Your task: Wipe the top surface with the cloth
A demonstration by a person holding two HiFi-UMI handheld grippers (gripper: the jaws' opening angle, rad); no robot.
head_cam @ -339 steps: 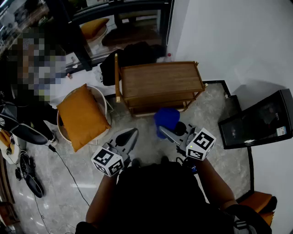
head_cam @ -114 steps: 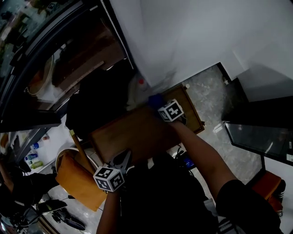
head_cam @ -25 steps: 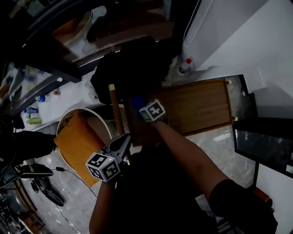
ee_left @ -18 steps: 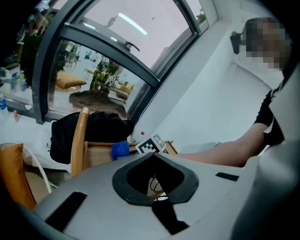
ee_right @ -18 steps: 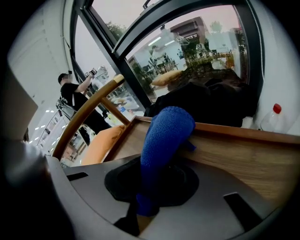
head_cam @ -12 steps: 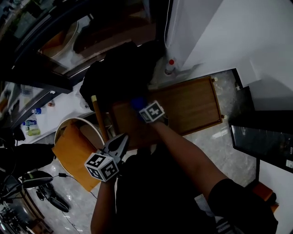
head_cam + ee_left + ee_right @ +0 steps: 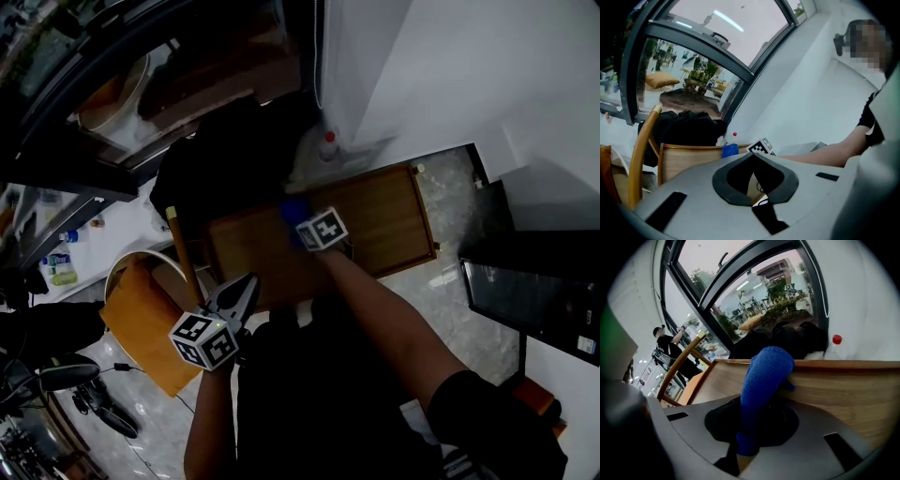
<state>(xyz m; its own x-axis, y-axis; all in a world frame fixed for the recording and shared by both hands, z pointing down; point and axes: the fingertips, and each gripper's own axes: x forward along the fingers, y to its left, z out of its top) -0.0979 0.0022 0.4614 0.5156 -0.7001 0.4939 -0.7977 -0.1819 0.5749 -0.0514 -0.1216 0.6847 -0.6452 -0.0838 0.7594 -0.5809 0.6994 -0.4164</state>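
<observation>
Nearest you, the left tool [image 7: 246, 286] hangs idle off the tabletop's near edge, jaws together on nothing. Beyond it, your right tool [image 7: 304, 225] clamps the blue cloth [image 7: 293, 210], a knitted wad lying against the wooden tabletop [image 7: 384, 220]. The cloth has slid from the left end toward mid-board, so the right half probably remains unwiped.

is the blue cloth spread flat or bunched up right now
Bunched up: the blue cloth stands as a thick roll pinched in the right gripper, its end over the wooden top.
</observation>
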